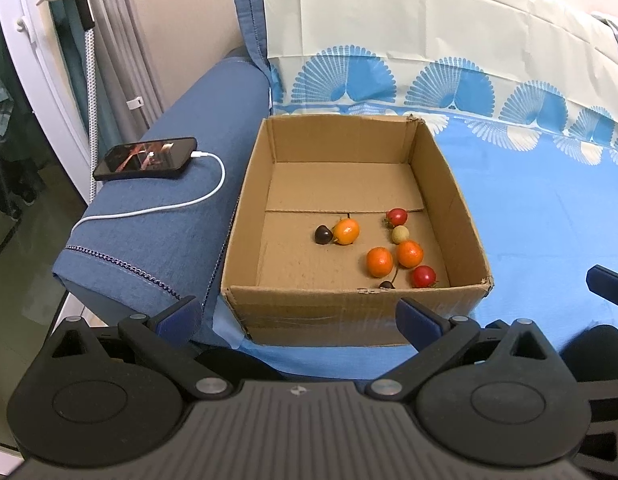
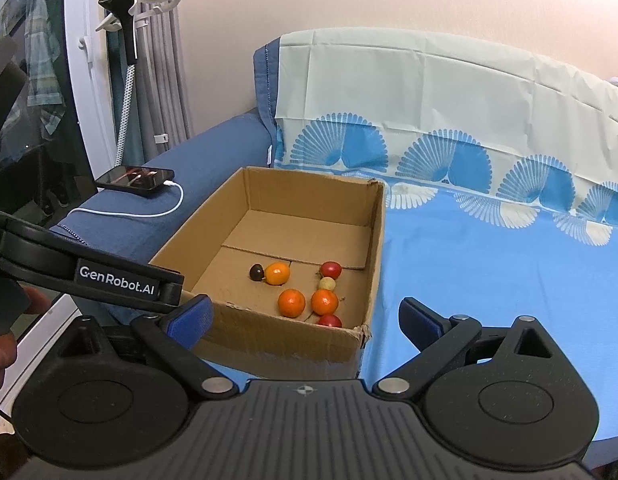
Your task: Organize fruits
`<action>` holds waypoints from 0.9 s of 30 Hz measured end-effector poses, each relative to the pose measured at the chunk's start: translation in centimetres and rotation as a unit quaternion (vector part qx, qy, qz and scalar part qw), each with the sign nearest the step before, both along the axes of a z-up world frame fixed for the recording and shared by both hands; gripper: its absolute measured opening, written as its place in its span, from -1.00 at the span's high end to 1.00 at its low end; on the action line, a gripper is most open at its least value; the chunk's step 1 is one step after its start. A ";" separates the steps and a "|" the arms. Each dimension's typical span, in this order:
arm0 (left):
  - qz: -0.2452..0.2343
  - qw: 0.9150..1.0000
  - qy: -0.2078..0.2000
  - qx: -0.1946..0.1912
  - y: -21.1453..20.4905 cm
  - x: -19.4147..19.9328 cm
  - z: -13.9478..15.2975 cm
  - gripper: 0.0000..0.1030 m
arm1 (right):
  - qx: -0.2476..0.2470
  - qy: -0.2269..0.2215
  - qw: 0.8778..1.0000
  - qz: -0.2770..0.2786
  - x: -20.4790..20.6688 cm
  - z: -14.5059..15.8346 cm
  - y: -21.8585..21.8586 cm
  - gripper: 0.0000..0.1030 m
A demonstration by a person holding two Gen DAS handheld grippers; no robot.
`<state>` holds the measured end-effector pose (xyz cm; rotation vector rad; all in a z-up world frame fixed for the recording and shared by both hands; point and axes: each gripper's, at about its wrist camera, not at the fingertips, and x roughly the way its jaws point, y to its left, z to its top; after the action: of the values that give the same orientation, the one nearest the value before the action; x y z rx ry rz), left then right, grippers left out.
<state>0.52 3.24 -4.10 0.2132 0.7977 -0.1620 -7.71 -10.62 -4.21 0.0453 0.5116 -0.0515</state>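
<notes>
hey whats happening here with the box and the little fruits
A person holds a pair of tongs in each hand over a blue sheet. Both the left tongs and right tongs are open and empty, short of the cardboard box. Small fruits already lie inside: three orange ones, two red, one pale, and dark ones. A charging phone lies beside the box.
</notes>
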 end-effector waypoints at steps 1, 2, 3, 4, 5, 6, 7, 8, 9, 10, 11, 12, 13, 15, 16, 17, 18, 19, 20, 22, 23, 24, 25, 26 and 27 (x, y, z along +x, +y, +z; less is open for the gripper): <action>0.001 1.000 0.003 0.000 0.0 0.0 0.0 -1.00 | 0.001 0.000 1.000 -0.001 0.0 0.0 0.0 -0.92; 0.004 1.000 0.008 0.001 -0.1 0.2 0.0 -1.00 | 0.001 0.000 1.000 -0.002 0.1 -0.1 0.0 -0.92; 0.006 1.000 0.011 0.003 -0.1 0.3 0.0 -1.00 | 0.002 0.000 1.000 -0.004 0.1 -0.1 0.0 -0.92; 0.007 1.000 0.012 0.006 -0.2 0.4 -0.1 -1.00 | 0.002 0.000 1.000 -0.004 0.1 -0.2 -0.1 -0.92; 0.007 1.000 0.010 0.009 -0.2 0.5 -0.1 -1.00 | 0.003 0.000 1.000 -0.004 0.1 -0.2 -0.1 -0.92; 0.009 1.000 0.008 0.015 -0.3 0.5 -0.2 -1.00 | 0.003 0.000 1.000 -0.004 0.1 -0.2 -0.1 -0.92; 0.012 1.000 0.005 0.021 -0.4 0.5 -0.4 -1.00 | 0.004 -0.001 1.000 -0.005 0.1 -0.3 0.0 -0.92; 0.016 0.999 0.003 0.028 -0.5 0.6 -0.4 -1.00 | 0.004 -0.001 1.000 -0.005 0.1 -0.3 -0.1 -0.92; 0.017 0.999 0.004 0.033 -0.6 0.6 -0.5 -1.00 | 0.004 -0.001 1.000 -0.006 0.1 -0.3 0.0 -0.92; 0.018 0.999 0.007 0.038 -0.7 0.7 -0.6 -1.00 | 0.005 -0.001 1.000 -0.007 0.1 -0.3 0.0 -0.92; 0.018 0.999 0.013 0.043 -0.8 0.9 -0.7 -1.00 | 0.006 -0.001 1.000 -0.007 0.1 -0.4 0.0 -0.92; 0.019 0.999 0.021 0.046 -0.8 1.0 -0.9 -1.00 | 0.006 -0.001 1.000 -0.007 0.1 -0.4 -0.1 -0.92; 0.020 0.998 0.028 0.045 -0.7 1.1 -1.0 -1.00 | 0.007 -0.002 1.000 -0.006 0.1 -0.4 0.0 -0.92; 0.017 0.999 0.035 0.032 -0.4 1.3 -1.1 -1.00 | 0.008 -0.003 1.000 -0.006 0.1 -0.4 0.0 -0.92; 0.016 0.999 0.028 0.026 -0.3 1.2 -1.1 -1.00 | 0.008 -0.004 1.000 -0.005 0.1 -0.4 0.0 -0.92; 0.017 0.999 0.021 0.024 -0.3 1.1 -1.0 -1.00 | 0.009 -0.004 1.000 -0.005 0.1 -0.4 0.0 -0.93; 0.017 0.999 0.016 0.024 -0.3 0.9 -1.0 -1.00 | 0.009 -0.004 1.000 -0.004 0.1 -0.4 -0.1 -0.93; 0.018 1.000 0.014 0.022 -0.3 0.9 -0.9 -1.00 | 0.009 -0.004 1.000 -0.004 0.1 -0.4 -0.2 -0.94; 0.013 1.000 0.015 0.018 -0.3 0.9 -0.9 -1.00 | 0.010 -0.004 1.000 -0.003 0.1 -0.5 -0.2 -0.94; 0.007 1.000 0.015 0.016 -0.4 0.9 -0.8 -1.00 | 0.010 -0.004 1.000 -0.002 0.1 -0.5 -0.2 -0.96; 0.008 1.000 0.013 0.019 -0.5 0.9 -0.8 -1.00 | 0.010 -0.004 1.000 -0.002 0.2 -0.5 -0.2 -0.98; 0.007 1.000 0.012 0.021 -0.6 0.9 -0.8 -1.00 | 0.010 -0.004 1.000 -0.003 0.2 -0.5 -0.2 -0.98; 0.007 1.000 0.013 0.023 -0.6 0.9 -0.9 -1.00 | 0.010 -0.004 1.000 -0.003 0.2 -0.5 -0.1 -0.98; 0.007 1.000 0.014 0.022 -0.7 0.9 -0.9 -1.00 | 0.010 -0.004 1.000 -0.003 0.2 -0.5 -0.1 -0.98; 0.007 1.000 0.016 0.022 -0.7 1.0 -1.0 -1.00 | 0.010 -0.003 1.000 -0.003 0.2 -0.5 -0.2 -0.98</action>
<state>1.50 2.56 -5.05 0.2472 0.8349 -0.1345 -7.54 -10.80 -4.72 0.0660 0.5064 -0.0532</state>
